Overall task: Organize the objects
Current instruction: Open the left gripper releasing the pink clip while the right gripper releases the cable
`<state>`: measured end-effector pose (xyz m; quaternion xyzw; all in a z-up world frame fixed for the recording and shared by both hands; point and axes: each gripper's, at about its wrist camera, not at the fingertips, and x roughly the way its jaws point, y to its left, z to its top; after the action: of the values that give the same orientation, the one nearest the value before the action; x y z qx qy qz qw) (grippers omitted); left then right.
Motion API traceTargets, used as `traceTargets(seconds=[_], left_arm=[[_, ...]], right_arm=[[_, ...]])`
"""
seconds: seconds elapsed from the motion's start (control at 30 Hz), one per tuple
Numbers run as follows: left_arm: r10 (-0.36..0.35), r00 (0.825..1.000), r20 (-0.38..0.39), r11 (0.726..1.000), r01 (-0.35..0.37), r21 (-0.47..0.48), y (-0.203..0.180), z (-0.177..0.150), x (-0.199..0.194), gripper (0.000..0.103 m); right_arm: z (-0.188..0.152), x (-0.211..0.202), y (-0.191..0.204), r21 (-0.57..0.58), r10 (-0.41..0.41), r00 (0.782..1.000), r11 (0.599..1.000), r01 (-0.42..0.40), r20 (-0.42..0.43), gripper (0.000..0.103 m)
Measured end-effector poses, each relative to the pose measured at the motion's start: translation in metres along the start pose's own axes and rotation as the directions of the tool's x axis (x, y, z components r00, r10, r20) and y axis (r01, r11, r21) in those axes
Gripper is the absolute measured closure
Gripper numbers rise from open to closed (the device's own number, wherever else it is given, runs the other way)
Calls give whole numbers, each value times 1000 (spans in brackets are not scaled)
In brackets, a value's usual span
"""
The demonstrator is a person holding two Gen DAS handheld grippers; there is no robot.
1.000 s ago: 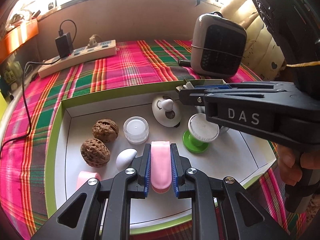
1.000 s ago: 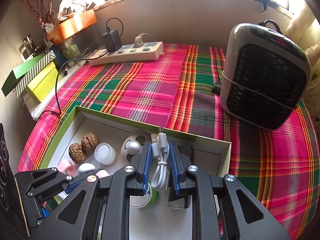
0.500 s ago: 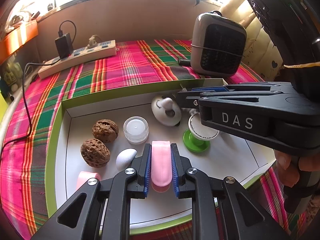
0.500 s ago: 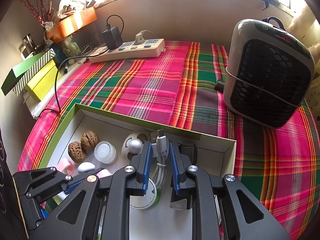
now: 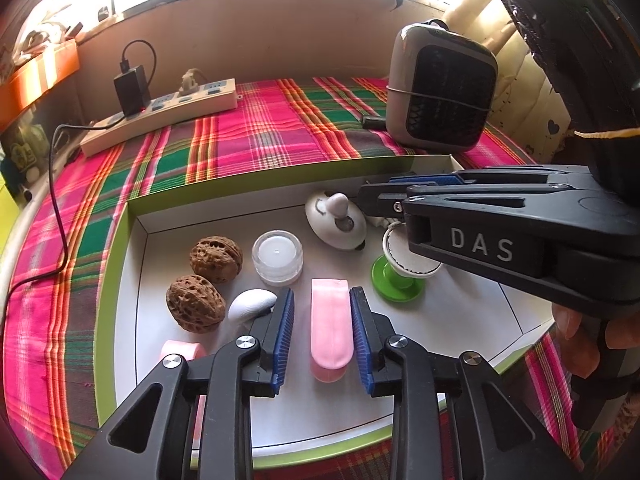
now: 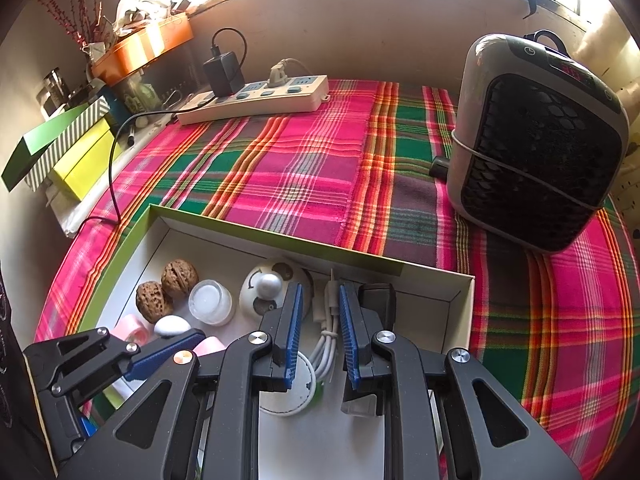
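A flat pink piece (image 5: 331, 326) lies on the floor of the white box with the green rim (image 5: 256, 178). My left gripper (image 5: 322, 304) straddles it and its jaws are opening; a gap shows beside the left pad. That gripper also shows low on the left in the right wrist view (image 6: 188, 342). My right gripper (image 6: 320, 312) is shut on a bundled white cable (image 6: 329, 320) over the box's right part. In the left wrist view the right gripper (image 5: 376, 192) reaches in from the right, held by a hand (image 5: 580, 340).
In the box lie two walnuts (image 5: 216, 258), a small clear jar (image 5: 277, 257), a white pebble (image 5: 250, 303), a pink roll (image 5: 180, 350), a white knobbed disc (image 5: 334, 222), a green-footed round pad (image 5: 396, 280) and a black block (image 6: 376, 300). A heater (image 6: 532, 152) and a power strip (image 6: 256, 98) stand on the plaid cloth.
The left jaws have parted from the pink piece, which now rests loose in the box. The right gripper still holds the cable and has hardly moved.
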<state>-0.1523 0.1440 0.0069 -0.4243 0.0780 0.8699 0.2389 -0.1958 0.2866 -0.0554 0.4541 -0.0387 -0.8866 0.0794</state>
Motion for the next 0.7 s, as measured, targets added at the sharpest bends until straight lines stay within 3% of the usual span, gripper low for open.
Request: traceTargets(seconds=[0.17,0.3,0.7], left_arm=[[4,1000,-3,1000,-4,-4,0,0,0,76],[6,1000,-3,1000,-6,-14,1,1,0,74],[17,999,31,1000,-16,-24,1,-2,-19,73]], right_arm=[[-1,-4,1,-1,0,1000,1000,0,9,83],[-3,-6,2,2,5,1000,1000,-5,15,76],[-11,-27,8,7,-18,998,1000,18,58,75]])
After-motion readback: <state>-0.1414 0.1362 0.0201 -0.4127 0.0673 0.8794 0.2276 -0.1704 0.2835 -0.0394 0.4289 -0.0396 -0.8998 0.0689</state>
